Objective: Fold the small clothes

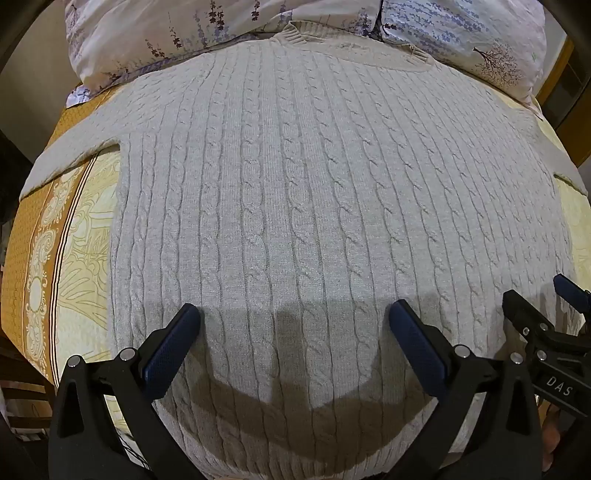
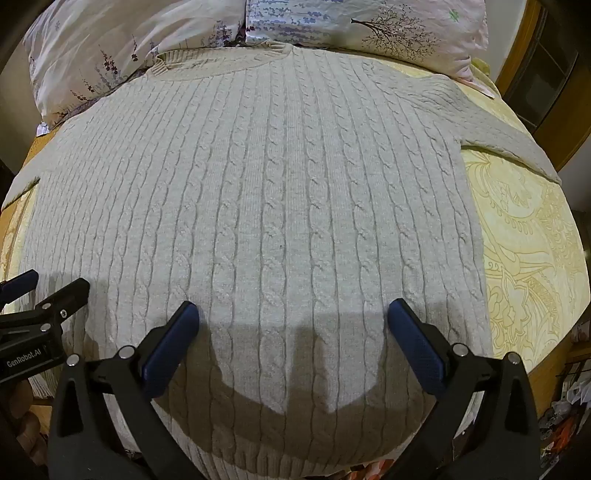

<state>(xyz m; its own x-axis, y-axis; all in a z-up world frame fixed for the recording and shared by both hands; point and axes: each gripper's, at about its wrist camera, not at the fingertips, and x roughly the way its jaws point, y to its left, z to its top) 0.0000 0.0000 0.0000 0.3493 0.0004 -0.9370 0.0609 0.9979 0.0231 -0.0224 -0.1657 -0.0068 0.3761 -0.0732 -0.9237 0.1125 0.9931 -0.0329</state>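
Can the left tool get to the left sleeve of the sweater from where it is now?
Probably yes. The left tool hangs open above the sweater, and the left sleeve lies uncovered on the bedspread; nothing stands between them.

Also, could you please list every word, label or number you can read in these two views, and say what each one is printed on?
"DAS" – white letters on the black body of the right tongs, seen at the right edge of the left wrist view.
"GenRobot.AI" – white print on the black body of the left tongs, seen at the left edge of the right wrist view.
The sweater, pillows and bedsheet carry patterns only, no text.
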